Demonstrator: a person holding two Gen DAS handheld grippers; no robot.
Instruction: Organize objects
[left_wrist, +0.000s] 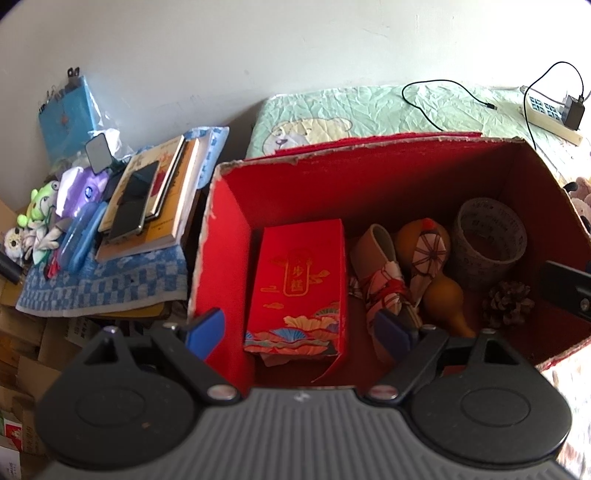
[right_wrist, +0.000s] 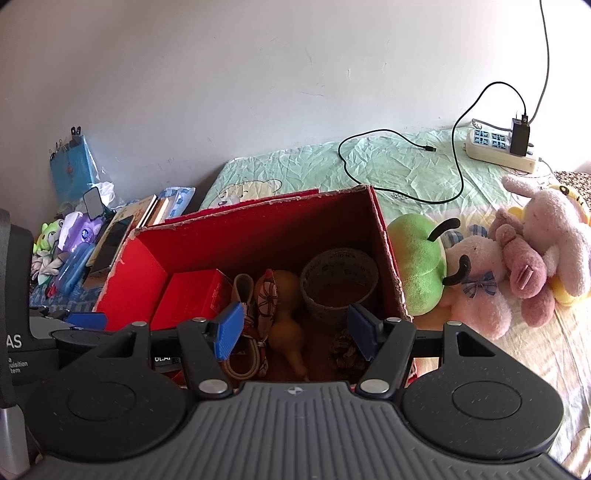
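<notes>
In the left wrist view, the left gripper (left_wrist: 297, 330) is held over the near wall of a red cardboard box (left_wrist: 229, 236), its blue pads spread wide with nothing between them, a stance judged to suit reaching in or merely surveying. Inside the box, a red gift carton (left_wrist: 299, 291) is laid flat against the left wall; beside it are seen a folded patterned cloth item (left_wrist: 384, 273), a brown gourd (left_wrist: 439, 295), a tape roll (left_wrist: 487, 240) stood on end toward the far right corner, and a pine cone (left_wrist: 508, 302) in the near right corner. Left of the box, books (left_wrist: 155, 199) with a phone on top are stacked on a blue checked towel (left_wrist: 107, 284). In the right wrist view, the right gripper (right_wrist: 297, 332) is likewise held parted and empty above the near edge of the same box, so that its contents are looked down on. On the bed just right of the box, plush toys (right_wrist: 513, 258) are piled, not yet boxed; a green plush (right_wrist: 417, 262) is pressed against the box wall. A power strip (right_wrist: 498, 147) is lying farther back.
</notes>
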